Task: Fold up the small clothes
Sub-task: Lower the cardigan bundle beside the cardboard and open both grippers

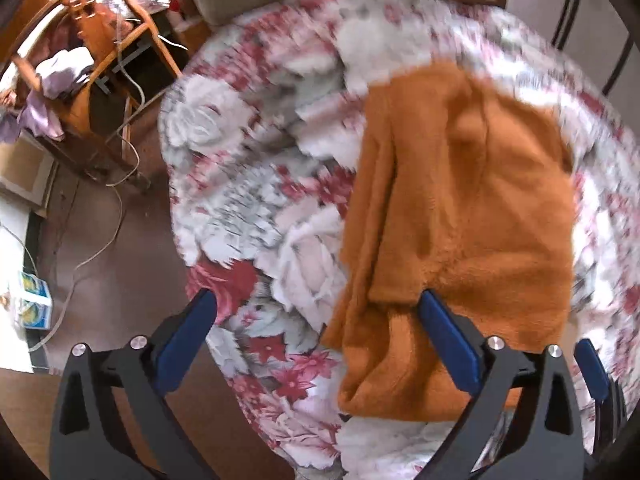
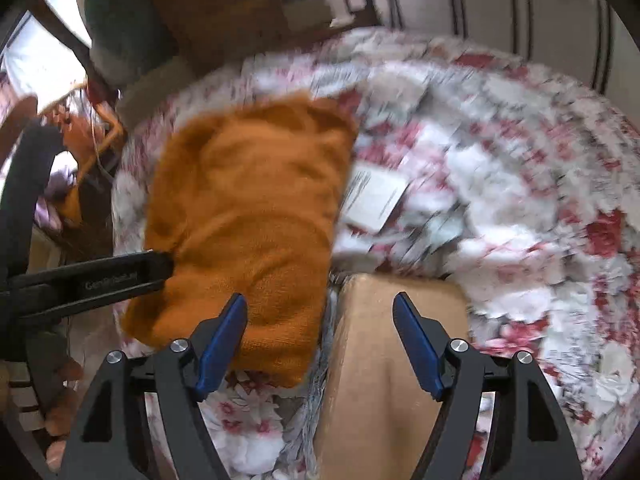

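An orange fuzzy garment (image 1: 460, 200) lies folded in a rough rectangle on a floral blanket (image 1: 248, 208). My left gripper (image 1: 320, 320) hangs over the garment's near left corner. It is open wide, with its right finger (image 1: 444, 332) above the cloth and its left finger over the blanket's edge, and it holds nothing. In the right wrist view the garment (image 2: 248, 216) lies to the left. My right gripper (image 2: 320, 308) is open above the garment's near right edge and grips nothing. A black finger (image 2: 120, 276) of the left gripper reaches the garment's left side.
A cardboard box (image 2: 380, 360) sits on the blanket under the right gripper. A white card (image 2: 372, 200) lies right of the garment. A wooden chair (image 1: 80, 80) with clothes, a cable (image 1: 112, 216) on the brown floor and a small carton (image 1: 36, 304) are left of the blanket.
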A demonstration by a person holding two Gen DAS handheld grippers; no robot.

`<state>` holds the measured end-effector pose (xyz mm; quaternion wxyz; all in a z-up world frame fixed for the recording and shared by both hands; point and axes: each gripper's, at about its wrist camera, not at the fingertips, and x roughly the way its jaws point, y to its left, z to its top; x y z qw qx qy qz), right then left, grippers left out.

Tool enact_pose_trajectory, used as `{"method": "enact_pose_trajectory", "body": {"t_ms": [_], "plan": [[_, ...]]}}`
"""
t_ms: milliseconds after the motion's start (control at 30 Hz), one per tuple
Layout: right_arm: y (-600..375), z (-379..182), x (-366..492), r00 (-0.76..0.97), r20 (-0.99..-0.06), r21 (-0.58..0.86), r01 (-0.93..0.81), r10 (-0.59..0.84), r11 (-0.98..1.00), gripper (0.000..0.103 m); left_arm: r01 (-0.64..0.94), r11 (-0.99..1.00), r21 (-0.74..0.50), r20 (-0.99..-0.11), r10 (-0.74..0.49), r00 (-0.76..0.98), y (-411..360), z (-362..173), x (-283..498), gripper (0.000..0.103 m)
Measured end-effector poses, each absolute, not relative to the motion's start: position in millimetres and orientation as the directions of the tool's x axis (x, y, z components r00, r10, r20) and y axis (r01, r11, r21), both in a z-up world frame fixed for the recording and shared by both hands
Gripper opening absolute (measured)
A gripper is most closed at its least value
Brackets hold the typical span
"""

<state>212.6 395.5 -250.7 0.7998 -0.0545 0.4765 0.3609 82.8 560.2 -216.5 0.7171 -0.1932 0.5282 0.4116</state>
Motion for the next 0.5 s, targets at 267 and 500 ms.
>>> {"method": "enact_pose_trajectory", "body": {"t_ms": [267,500], "plan": [[402.6,-188.4,233.8,0.391,-0.69,0.253,-0.659,0.609,0.709,0.097,-0.811,0.566,0.148,-0.878,0.453,0.155,563.0,-192.5,77.6,0.098],[440.6,-253.8,266.2,0.338,-0.826,0.163,-0.623,0.451,0.765,0.098,-0.787,0.582,0.203,-0.902,0.425,0.081,576.0,-224.0,105.5,0.098]]}}
